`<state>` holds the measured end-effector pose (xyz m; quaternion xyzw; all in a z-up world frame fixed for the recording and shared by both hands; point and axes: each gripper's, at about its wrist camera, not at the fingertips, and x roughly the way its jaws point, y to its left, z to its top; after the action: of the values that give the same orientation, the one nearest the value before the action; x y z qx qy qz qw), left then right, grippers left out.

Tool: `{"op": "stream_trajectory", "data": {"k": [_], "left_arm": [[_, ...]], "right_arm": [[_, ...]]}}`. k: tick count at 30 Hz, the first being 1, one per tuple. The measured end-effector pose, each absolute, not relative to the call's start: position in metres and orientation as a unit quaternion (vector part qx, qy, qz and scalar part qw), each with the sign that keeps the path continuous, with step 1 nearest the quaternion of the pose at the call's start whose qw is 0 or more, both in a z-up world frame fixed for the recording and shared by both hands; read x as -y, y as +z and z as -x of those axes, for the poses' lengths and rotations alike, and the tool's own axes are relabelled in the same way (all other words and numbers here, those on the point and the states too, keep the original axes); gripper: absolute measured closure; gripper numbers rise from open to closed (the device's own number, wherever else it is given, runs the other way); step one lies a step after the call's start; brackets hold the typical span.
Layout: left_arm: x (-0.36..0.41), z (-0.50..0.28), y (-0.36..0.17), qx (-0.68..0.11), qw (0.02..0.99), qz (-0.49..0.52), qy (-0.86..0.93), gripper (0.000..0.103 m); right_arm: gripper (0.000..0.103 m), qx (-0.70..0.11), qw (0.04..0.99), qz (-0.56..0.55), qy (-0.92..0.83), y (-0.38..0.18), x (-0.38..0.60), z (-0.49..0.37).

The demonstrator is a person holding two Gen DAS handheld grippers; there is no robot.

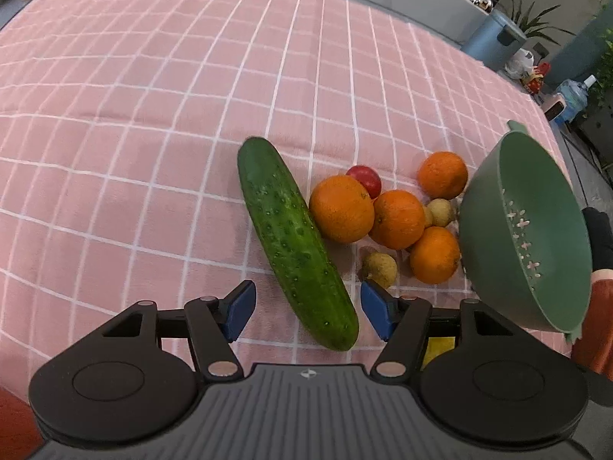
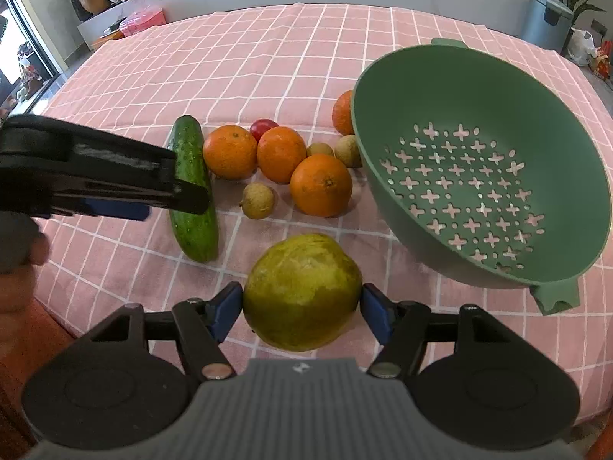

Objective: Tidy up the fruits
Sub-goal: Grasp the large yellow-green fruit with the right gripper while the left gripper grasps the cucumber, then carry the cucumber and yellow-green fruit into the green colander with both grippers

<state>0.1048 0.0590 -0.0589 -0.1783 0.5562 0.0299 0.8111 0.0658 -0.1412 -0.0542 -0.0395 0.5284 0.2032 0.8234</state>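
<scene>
My left gripper (image 1: 307,310) is open, its blue pads astride the near end of a green cucumber (image 1: 293,237) lying on the pink checked cloth. It also shows from the side in the right wrist view (image 2: 126,195). My right gripper (image 2: 302,308) is shut on a yellow-green fruit (image 2: 302,291), near the table's front edge. Several oranges (image 2: 321,185), a red fruit (image 2: 263,126) and small tan fruits (image 2: 258,200) lie in a cluster between the cucumber (image 2: 193,191) and the empty green colander (image 2: 479,161).
The colander (image 1: 525,230) stands tilted at the right of the pink checked cloth (image 1: 153,115). A grey bin (image 2: 546,19) and plants stand beyond the table's far right. Pink boxes (image 2: 143,21) sit past the far left edge.
</scene>
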Motion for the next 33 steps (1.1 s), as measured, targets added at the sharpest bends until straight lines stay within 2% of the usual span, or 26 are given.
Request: {"op": "stream_trajectory", "data": {"k": [4,6,7,14,20,23,26,29,33], "left_arm": [[-0.052,-0.112,-0.068,-0.568,0.805,0.167,0.027,0.034],[-0.052,-0.113,-0.068,-0.563,0.809,0.164,0.035,0.047],[-0.052,-0.114,-0.068,-0.564,0.808,0.166,0.034,0.05],[-0.061,-0.099,-0.061,-0.579,0.8,0.152,0.031,0.06],[-0.07,-0.067,-0.058,-0.622,0.773,0.128,0.001,0.061],[-0.076,-0.061,-0.058,-0.607,0.781,0.146,0.003,0.061],[-0.082,-0.057,-0.055,-0.58,0.799,0.158,0.015,0.039],[-0.082,-0.058,-0.047,-0.558,0.816,0.148,0.029,0.037],[-0.072,-0.07,-0.044,-0.547,0.828,0.12,0.033,0.037]], "right_arm": [[0.038,-0.528,0.823,0.034,0.204,-0.055,0.141,-0.066],[0.038,-0.527,0.824,0.032,0.204,-0.056,0.141,-0.068],[0.038,-0.527,0.824,0.032,0.204,-0.057,0.141,-0.068],[0.038,-0.522,0.825,0.048,0.21,-0.057,0.139,-0.064],[0.038,-0.519,0.823,0.061,0.22,-0.057,0.138,-0.063],[0.038,-0.518,0.824,0.053,0.223,-0.057,0.142,-0.063],[0.038,-0.511,0.828,0.041,0.228,-0.058,0.146,-0.063],[0.027,-0.498,0.834,0.028,0.238,-0.055,0.15,-0.061],[0.027,-0.492,0.836,0.034,0.24,-0.057,0.148,-0.062]]}}
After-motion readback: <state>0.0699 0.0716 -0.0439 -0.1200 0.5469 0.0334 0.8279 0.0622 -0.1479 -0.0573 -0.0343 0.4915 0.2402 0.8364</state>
